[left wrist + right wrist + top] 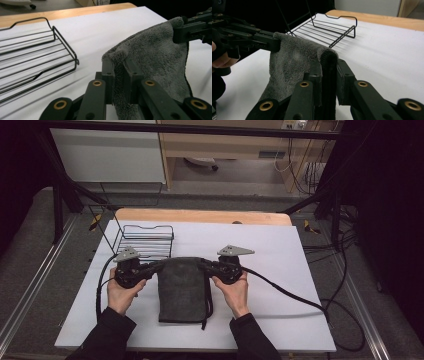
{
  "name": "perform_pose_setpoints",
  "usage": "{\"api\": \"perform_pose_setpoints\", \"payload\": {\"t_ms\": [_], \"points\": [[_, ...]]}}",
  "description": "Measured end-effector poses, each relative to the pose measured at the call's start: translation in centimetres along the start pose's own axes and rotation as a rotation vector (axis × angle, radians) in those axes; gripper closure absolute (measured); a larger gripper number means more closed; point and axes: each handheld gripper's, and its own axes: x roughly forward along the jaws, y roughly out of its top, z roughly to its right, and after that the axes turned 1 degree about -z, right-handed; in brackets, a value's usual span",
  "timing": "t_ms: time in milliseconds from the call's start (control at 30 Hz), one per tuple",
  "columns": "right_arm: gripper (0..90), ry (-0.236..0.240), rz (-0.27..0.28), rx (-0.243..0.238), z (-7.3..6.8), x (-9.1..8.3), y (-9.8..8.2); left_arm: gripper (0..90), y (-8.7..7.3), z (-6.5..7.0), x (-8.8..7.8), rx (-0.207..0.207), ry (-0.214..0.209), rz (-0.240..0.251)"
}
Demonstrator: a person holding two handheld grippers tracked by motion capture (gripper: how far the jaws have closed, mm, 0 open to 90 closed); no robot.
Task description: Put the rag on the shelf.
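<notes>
- A grey towel was seen folded on the white tabletop, its far edge lifted and stretched between the two grippers while its near part lay on the surface.
- The left gripper was closed on the towel's left far corner, the cloth pinched between its jaws.
- The right gripper was closed on the right far corner, with a dark hemmed edge caught between its jaws.
- A black wire rack was seen standing on the tabletop just beyond the left gripper, apart from the towel.
- Each gripper was held in a hand, the left hand and right hand flanking the towel.
</notes>
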Motion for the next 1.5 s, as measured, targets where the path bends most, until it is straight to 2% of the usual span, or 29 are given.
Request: {"api": "perform_pose_setpoints", "payload": {"t_ms": [67, 133, 400, 633, 900, 1300, 1500], "points": [[78.2, -0.002, 0.012, -0.008, -0.2, -0.4, 0.2, 80.7, 0.2, 0.3, -0.3, 0.011, 0.009, 0.013], [78.2, -0.004, 0.026, -0.02, -0.4, -0.7, 0.5, 80.7, 0.5, 0.5, -0.6, 0.011, 0.0, 0.026], [78.4, -0.012, 0.078, -0.053, -1.3, -2.0, 1.5, 80.8, 1.1, 1.4, -1.6, 0.028, 0.004, 0.078], [78.5, -0.012, 0.106, -0.078, -1.9, -2.7, 2.3, 80.8, 1.8, 1.8, -2.7, 0.039, 0.006, 0.121], [78.6, -0.01, 0.167, -0.121, -3.0, -3.5, 3.6, 80.8, 2.7, 2.4, -4.3, 0.054, 0.013, 0.18], [78.7, -0.007, 0.23, -0.151, -4.3, -3.7, 4.9, 80.9, 3.8, 2.3, -6.2, 0.066, 0.038, 0.247], [78.7, -0.015, 0.282, -0.161, -5.3, -3.6, 5.9, 81.0, 4.5, 2.1, -7.1, 0.063, 0.048, 0.286]]}}
